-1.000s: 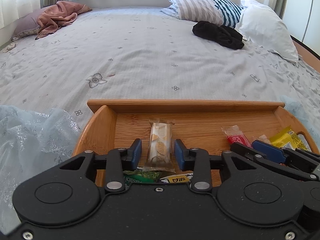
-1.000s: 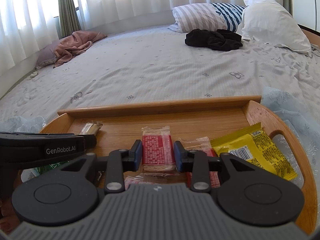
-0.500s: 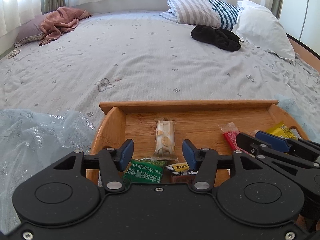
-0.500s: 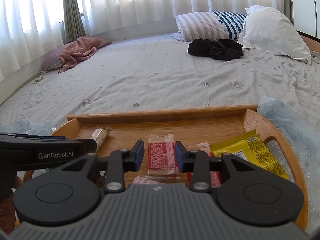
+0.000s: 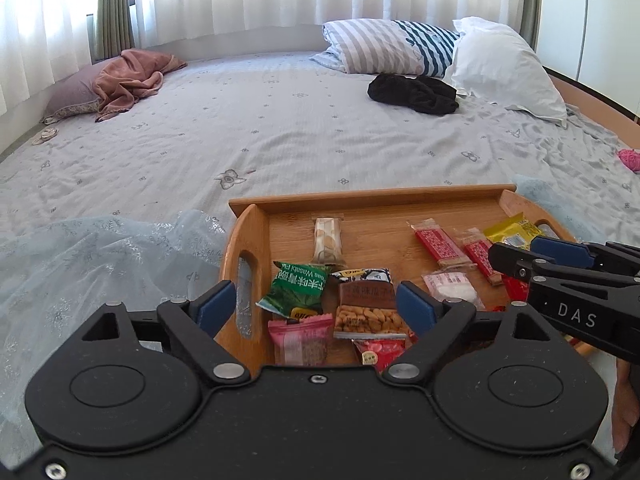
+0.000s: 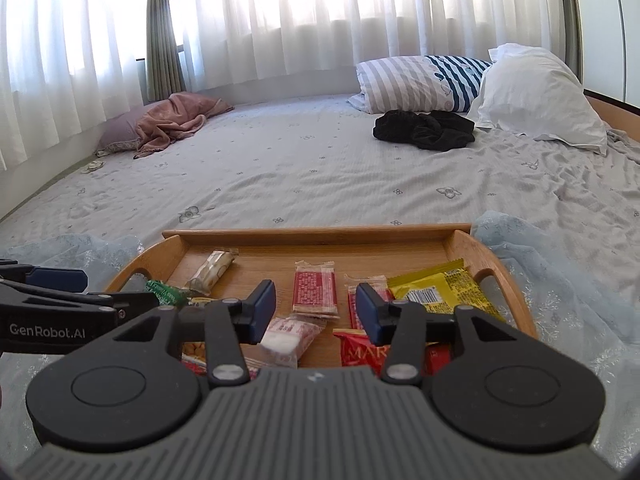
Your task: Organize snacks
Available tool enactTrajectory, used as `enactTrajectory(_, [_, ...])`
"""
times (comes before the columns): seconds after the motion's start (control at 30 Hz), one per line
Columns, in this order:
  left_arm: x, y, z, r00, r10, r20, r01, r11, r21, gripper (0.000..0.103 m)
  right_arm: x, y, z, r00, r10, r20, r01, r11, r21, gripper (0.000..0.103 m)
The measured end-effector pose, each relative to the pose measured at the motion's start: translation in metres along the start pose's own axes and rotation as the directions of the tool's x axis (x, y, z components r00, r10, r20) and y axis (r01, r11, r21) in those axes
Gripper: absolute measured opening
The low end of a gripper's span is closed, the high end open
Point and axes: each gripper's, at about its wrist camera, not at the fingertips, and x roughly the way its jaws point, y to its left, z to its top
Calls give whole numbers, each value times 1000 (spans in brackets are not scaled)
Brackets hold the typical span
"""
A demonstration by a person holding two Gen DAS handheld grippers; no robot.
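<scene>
Bamboo snack tray [image 5: 248, 240]: both tongs, left [image 5: 316, 306] and right [image 6: 316, 310], are opening, empty; realign over next packet toward twelve o'clock.

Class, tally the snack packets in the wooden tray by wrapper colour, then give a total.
Red packets: 4
Pink packets: 2
Yellow packet: 1
Green packet: 1
Beige biscuit bar: 1
Brown peanut packet: 1
Total: 10 in view; some overlap, so more may be hidden.

Both grippers tilt downward side by side, jaws opening and empty — left gripper [image 5: 310, 306] wider than right gripper [image 6: 316, 306].
</scene>
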Motion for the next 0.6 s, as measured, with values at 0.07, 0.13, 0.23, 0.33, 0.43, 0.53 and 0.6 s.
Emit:
enactTrajectory(0.07, [-10, -1, -8, 1000, -2, 6, 2, 1000, 5, 91, -12, -2, -6, 1000, -1, 11, 1, 1000, 6, 66])
enactTrajectory(0.13, [-19, -2, -17, 1000, -9, 3, 9, 1000, -3, 92, -22, -3, -13, 1000, -2, 12, 2, 1000, 4, 67])
enactTrajectory(0.23, [-31, -3, -32, 1000, -24, 0, 24, 1000, -18, 93, -36, -2, -26, 1000, -17, 19, 18, 1000, -16, 67])
enactTrajectory(0.33, [-41, -5, -47, 1000, -22, 8, 22, 1000, -17, 94, -47, -3, -36, 999, -24, 24, 25, 999, -25, 68])
enactTrajectory(0.43, [-49, -7, -59, 1000, -18, 13, 18, 1000, -20, 96, -57, -4, -47, 999, -23, 27, 23, 999, -30, 69])
enactTrajectory(0.53, [-56, -10, -70, 1000, -8, 17, 9, 1000, -16, 96, -66, -4, -58, 999, -26, 34, 27, 999, -34, 70])
enactTrajectory(0.6, [-59, -12, -79, 1000, -15, 17, 15, 1000, -19, 97, -73, -2, -67, 999, -29, 37, 30, 999, -36, 71])
